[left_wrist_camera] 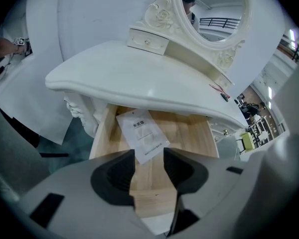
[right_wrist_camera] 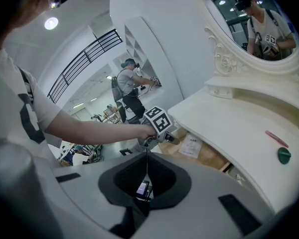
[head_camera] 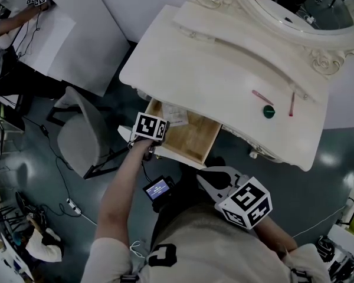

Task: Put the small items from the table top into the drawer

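left gripper (left_wrist_camera: 149, 159): jaws stand wide apart, nothing between the pads, nothing held. it points steeply down over the near edge of the open drawer (left_wrist_camera: 189, 129). beyond the jaws a white paper packet (left_wrist_camera: 142, 133) lies flat on the wooden drawer bottom, toward the drawer's left and far side, its far end just under the desk top. the drawer is pulled out from the near front of the white desk (head_camera: 212, 69). right gripper (right_wrist_camera: 147, 172): jaws closed together, empty. it is held close to the person's body, near and right of the drawer and apart from it. three small items lie on the desk top toward its right end: a pink stick (head_camera: 262, 96), a green round item (head_camera: 269, 112) just on the near side of it, and a red stick (head_camera: 292, 105) to their right. whether the green round item touches the pink stick cannot be told. all three are well apart from both grippers and from the drawer. an ornate oval mirror (head_camera: 295, 16) stands along the far edge of the desk. a grey chair (head_camera: 76, 134) stands on the floor to the left of the drawer. in the right gripper view another person stands in the far background, well away from the desk.
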Demonstrator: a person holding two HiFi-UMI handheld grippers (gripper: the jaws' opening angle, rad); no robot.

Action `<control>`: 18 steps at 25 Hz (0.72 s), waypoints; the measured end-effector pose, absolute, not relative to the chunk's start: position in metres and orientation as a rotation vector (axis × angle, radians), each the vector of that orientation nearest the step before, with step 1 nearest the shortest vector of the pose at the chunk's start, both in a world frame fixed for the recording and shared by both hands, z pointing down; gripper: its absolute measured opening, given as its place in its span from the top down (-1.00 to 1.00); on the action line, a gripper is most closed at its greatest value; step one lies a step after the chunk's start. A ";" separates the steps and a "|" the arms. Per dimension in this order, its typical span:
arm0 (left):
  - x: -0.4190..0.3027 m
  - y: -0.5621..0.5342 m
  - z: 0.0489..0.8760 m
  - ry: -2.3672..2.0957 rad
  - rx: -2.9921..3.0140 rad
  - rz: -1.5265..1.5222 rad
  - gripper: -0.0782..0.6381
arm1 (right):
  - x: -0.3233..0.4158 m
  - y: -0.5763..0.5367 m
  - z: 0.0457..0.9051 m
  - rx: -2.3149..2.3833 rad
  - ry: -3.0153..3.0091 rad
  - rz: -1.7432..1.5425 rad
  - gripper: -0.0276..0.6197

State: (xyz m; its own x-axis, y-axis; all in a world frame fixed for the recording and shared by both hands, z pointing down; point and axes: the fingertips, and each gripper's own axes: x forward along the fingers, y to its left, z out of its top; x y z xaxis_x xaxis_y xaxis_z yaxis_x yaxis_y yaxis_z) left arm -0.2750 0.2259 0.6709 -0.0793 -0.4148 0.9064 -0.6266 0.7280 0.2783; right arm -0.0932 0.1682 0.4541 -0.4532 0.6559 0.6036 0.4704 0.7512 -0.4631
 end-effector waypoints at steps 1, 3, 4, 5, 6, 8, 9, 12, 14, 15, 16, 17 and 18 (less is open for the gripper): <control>-0.275 0.226 0.668 -1.714 0.841 0.214 0.15 | -0.093 0.169 0.454 -0.842 -2.135 0.290 0.83; -0.274 0.226 0.663 -1.737 0.842 0.202 0.15 | -0.092 0.170 0.452 -0.842 -2.137 0.288 0.83; -0.275 0.226 0.660 -1.750 0.839 0.193 0.15 | -0.092 0.171 0.452 -0.842 -2.138 0.286 0.83; -0.275 0.227 0.657 -1.763 0.837 0.185 0.15 | -0.091 0.172 0.452 -0.842 -2.139 0.284 0.83; -0.275 0.228 0.655 -1.773 0.837 0.180 0.15 | -0.091 0.173 0.451 -0.842 -2.139 0.282 0.83; -0.274 0.229 0.651 -1.785 0.844 0.174 0.15 | -0.090 0.176 0.451 -0.840 -2.142 0.278 0.83; -0.274 0.230 0.649 -1.790 0.849 0.172 0.15 | -0.090 0.178 0.451 -0.840 -2.144 0.276 0.83; -0.271 0.233 0.642 -1.803 0.861 0.168 0.15 | -0.089 0.180 0.450 -0.836 -2.149 0.267 0.83; -0.268 0.233 0.639 -1.807 0.875 0.170 0.15 | -0.088 0.181 0.449 -0.828 -2.155 0.258 0.83; -0.267 0.233 0.637 -1.808 0.883 0.170 0.15 | -0.088 0.182 0.448 -0.823 -2.159 0.253 0.83; -0.266 0.233 0.635 -1.810 0.891 0.171 0.15 | -0.087 0.183 0.447 -0.818 -2.162 0.249 0.83; -0.265 0.233 0.633 -1.813 0.898 0.172 0.15 | -0.086 0.183 0.447 -0.813 -2.167 0.246 0.83; -0.264 0.233 0.632 -1.815 0.903 0.172 0.15 | -0.085 0.183 0.447 -0.807 -2.172 0.245 0.83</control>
